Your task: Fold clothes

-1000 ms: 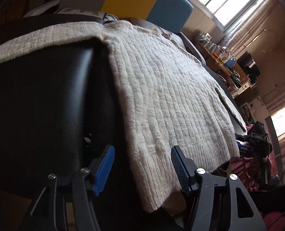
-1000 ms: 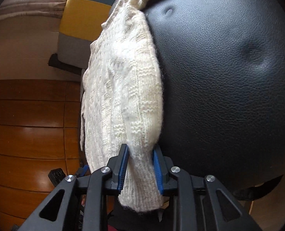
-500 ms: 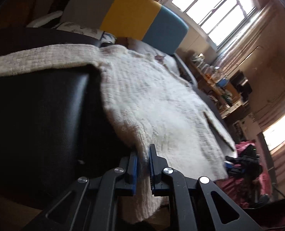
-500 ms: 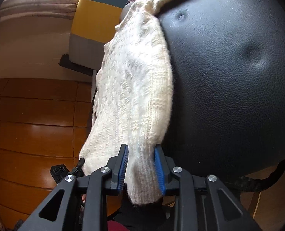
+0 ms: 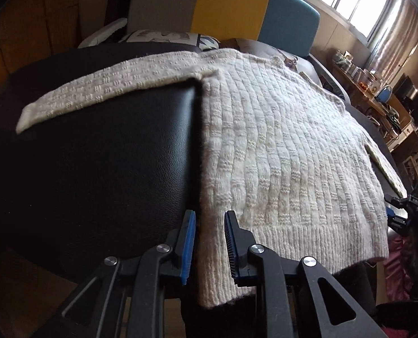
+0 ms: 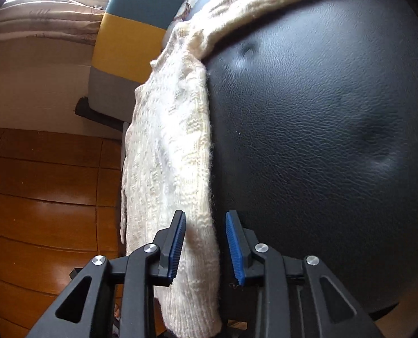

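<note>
A cream knitted sweater (image 5: 279, 152) lies spread flat on a black leather surface (image 5: 101, 163), one sleeve stretched out to the left. My left gripper (image 5: 209, 242) is shut on the sweater's lower left hem corner, which fills the gap between its blue pads. In the right wrist view the sweater (image 6: 169, 146) hangs over the edge of the black leather (image 6: 335, 140). My right gripper (image 6: 206, 245) is shut on the hem corner there. That gripper also shows at the far right of the left wrist view (image 5: 400, 214).
A grey, yellow and blue headboard panel (image 5: 231, 8) stands behind the surface, with pillows in front of it. A cluttered desk (image 5: 383, 98) stands at the right under a window. Wooden floor (image 6: 39, 191) lies left of the right gripper.
A second ago my left gripper was open beside the hem; it then shut on the corner. The sweater now lies flatter, its hem pulled toward me. The right gripper kept its hold.
</note>
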`<state>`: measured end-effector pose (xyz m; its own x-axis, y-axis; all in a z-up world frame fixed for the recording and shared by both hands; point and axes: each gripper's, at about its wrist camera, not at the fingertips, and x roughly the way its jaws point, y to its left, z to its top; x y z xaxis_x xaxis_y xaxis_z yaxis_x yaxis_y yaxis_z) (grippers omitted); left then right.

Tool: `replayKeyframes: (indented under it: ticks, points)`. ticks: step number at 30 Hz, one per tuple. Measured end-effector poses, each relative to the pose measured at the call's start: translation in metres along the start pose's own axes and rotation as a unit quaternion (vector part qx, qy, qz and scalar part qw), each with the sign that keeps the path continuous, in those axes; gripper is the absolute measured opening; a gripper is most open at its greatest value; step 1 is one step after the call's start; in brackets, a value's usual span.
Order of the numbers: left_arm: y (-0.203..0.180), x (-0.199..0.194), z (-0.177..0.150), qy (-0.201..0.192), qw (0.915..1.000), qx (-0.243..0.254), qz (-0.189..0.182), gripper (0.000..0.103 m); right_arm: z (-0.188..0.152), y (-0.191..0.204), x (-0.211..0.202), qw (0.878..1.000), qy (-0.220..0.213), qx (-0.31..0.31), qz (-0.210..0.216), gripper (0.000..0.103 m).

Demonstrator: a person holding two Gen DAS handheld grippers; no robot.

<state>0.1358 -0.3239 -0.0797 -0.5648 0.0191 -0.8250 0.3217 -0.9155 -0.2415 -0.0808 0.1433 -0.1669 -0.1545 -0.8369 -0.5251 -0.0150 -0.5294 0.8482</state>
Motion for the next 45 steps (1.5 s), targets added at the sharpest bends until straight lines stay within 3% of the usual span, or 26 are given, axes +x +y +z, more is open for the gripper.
replayKeyframes:
  ticks: [3,5,9,15,18,24,28,31,34,36,37,38,41,42,45]
  points:
    - [-0.025,0.001,0.002,0.0,0.999,0.024,-0.037,0.032,0.003,0.009,0.012,0.999,0.031,-0.006,0.021,0.033]
    - [-0.055,0.011,0.0,0.013,0.9956,0.061,-0.069,0.037,-0.003,0.018,0.013,0.996,0.054,-0.01,0.067,0.033]
    - [-0.127,0.04,-0.006,0.053,0.9789,0.147,-0.131,0.038,-0.011,0.041,-0.002,0.99,0.053,-0.028,0.128,0.033]
    - [-0.205,0.07,-0.016,0.083,0.9518,0.246,-0.164,0.038,-0.024,0.037,0.004,0.995,0.064,-0.029,0.067,0.034]
    - [-0.215,0.069,-0.022,0.084,0.9449,0.269,-0.168,0.038,-0.033,0.035,0.0,0.997,0.052,-0.037,0.037,0.035]
    - [-0.193,0.08,-0.026,0.103,0.953,0.226,-0.173,0.042,-0.027,0.028,-0.031,0.998,-0.027,-0.052,-0.006,0.035]
    - [-0.187,0.082,-0.029,0.107,0.9548,0.209,-0.182,0.044,-0.024,0.008,-0.023,0.999,0.002,-0.046,-0.024,0.035]
    - [-0.193,0.082,-0.03,0.108,0.9538,0.209,-0.188,0.051,-0.028,0.014,0.0,0.996,0.002,-0.08,-0.033,0.033]
    - [-0.201,0.081,-0.033,0.109,0.9499,0.215,-0.199,0.056,-0.036,0.043,0.012,0.981,0.006,-0.157,-0.117,0.019]
    - [-0.204,0.081,-0.035,0.11,0.9474,0.217,-0.208,0.06,-0.04,0.06,0.015,0.949,-0.006,-0.224,-0.219,0.017]
    - [-0.204,0.08,-0.036,0.108,0.9468,0.218,-0.21,0.06,-0.041,0.061,0.014,0.937,-0.004,-0.245,-0.25,0.01]
    - [-0.205,0.08,-0.037,0.107,0.9462,0.22,-0.212,0.06,-0.041,0.061,0.014,0.923,-0.002,-0.264,-0.278,0.01]
    - [-0.199,0.069,-0.028,0.098,0.9468,0.208,-0.226,0.06,-0.035,0.061,0.004,0.917,-0.009,-0.252,-0.308,0.012]
    - [-0.193,0.062,-0.023,0.088,0.9484,0.198,-0.231,0.06,-0.034,0.062,0.0,0.913,-0.015,-0.251,-0.321,0.019]
    - [-0.168,0.042,-0.004,0.043,0.9596,0.171,-0.219,0.061,-0.034,0.075,-0.018,0.932,-0.042,-0.232,-0.274,0.019]
